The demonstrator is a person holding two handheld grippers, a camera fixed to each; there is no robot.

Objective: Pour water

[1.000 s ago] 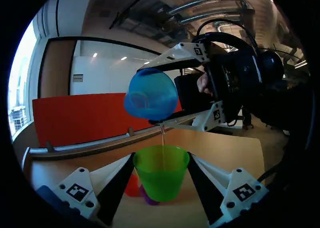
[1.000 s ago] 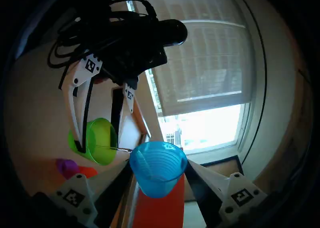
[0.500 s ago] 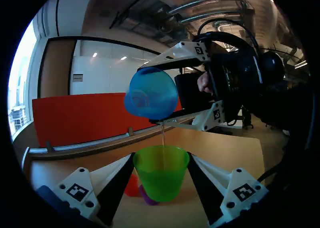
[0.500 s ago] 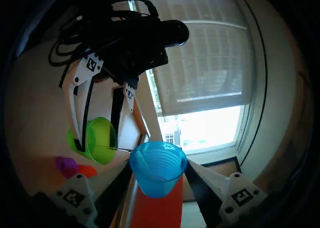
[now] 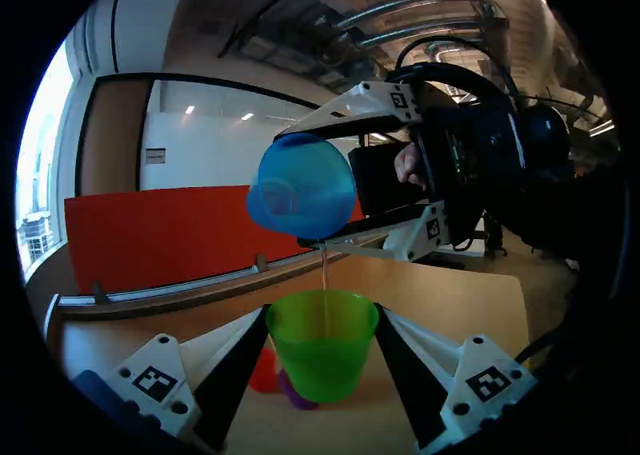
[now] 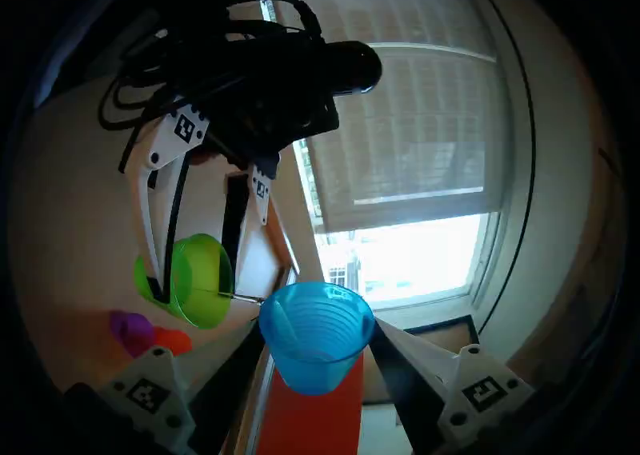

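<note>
My left gripper (image 5: 322, 339) is shut on a green cup (image 5: 322, 343), held upright above the wooden table (image 5: 448, 295). Above it, my right gripper (image 5: 324, 185) holds a blue cup (image 5: 302, 185) tipped on its side. A thin stream of water (image 5: 324, 283) falls from the blue cup's rim into the green cup. In the right gripper view, my right gripper (image 6: 317, 339) is shut on the blue cup (image 6: 316, 337), with a little water left inside. The green cup (image 6: 196, 281) sits beyond, between the left gripper's fingers (image 6: 156, 215).
A red cup (image 5: 264, 369) and a purple one (image 5: 294, 395) lie on the table behind the green cup. An orange panel (image 5: 160, 231) and a rail run along the table's far side. A bright window with blinds (image 6: 408, 207) lies past the blue cup.
The blue cup has tipped slightly further and water keeps streaming into the green cup. Both grippers hold nearly still.
</note>
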